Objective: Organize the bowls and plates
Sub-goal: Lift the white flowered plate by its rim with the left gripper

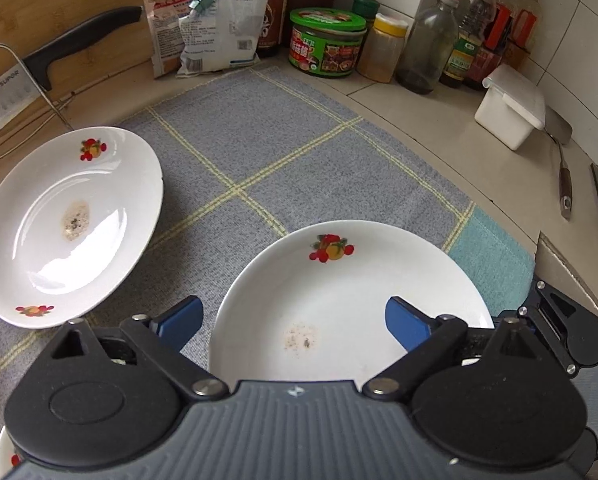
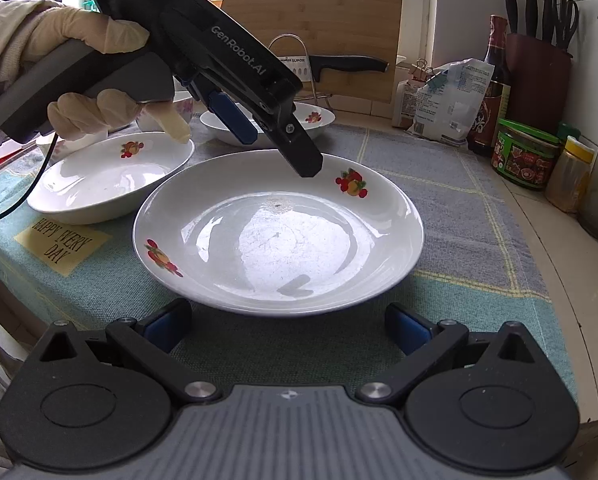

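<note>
A white plate with fruit prints (image 1: 351, 300) lies on the checked cloth right under my left gripper (image 1: 293, 320), which is open and hovers over its near rim. The same plate (image 2: 279, 236) lies just ahead of my right gripper (image 2: 287, 326), which is open and empty, low by the plate's near edge. The left gripper (image 2: 275, 136) hangs over that plate's far rim in the right wrist view. A second plate (image 1: 67, 224) lies to the left; it also shows in the right wrist view (image 2: 111, 178). A third plate (image 2: 311, 118) sits further back.
A knife rack (image 1: 7, 92) and cutting board (image 1: 59, 12) stand at the back left. Bags (image 1: 215, 20), jars (image 1: 327, 42) and bottles (image 1: 427, 40) line the back wall. A white box (image 1: 511, 106) and spatula (image 1: 563, 160) lie at right. A knife block (image 2: 539, 68) stands at the far right.
</note>
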### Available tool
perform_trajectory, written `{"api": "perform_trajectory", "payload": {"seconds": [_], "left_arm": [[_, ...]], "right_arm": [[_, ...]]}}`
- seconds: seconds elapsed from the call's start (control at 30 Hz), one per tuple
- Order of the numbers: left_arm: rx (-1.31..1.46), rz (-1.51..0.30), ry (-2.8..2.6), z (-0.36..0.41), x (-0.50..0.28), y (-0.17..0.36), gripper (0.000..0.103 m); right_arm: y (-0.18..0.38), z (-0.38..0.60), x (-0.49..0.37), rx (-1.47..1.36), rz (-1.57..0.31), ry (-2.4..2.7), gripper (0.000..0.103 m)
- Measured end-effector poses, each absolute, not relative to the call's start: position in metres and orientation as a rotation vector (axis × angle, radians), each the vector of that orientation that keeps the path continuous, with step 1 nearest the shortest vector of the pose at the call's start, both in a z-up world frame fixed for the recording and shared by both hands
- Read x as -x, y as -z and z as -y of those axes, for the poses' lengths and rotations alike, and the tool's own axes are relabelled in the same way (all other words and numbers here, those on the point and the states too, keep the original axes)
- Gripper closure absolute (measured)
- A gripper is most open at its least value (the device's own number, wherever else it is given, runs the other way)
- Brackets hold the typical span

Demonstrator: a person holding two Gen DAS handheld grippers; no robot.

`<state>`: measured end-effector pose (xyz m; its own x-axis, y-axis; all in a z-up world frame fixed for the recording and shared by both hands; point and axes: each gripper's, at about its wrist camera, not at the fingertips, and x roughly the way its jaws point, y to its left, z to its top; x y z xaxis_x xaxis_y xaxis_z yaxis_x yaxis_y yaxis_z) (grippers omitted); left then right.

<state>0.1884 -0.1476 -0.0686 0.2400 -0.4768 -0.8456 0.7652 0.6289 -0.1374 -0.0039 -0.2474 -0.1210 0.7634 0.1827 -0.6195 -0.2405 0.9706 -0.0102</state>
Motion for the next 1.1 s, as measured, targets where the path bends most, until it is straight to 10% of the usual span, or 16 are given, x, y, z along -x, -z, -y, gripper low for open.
{"api": "perform_trajectory", "payload": {"seconds": [1.1], "left_arm": [[-0.375, -1.155, 1.067, 0.151, -0.214, 0.084, 0.022]], "right_arm": [[0.112, 0.24, -0.025, 0.124, -0.805, -0.268, 0.0]]}}
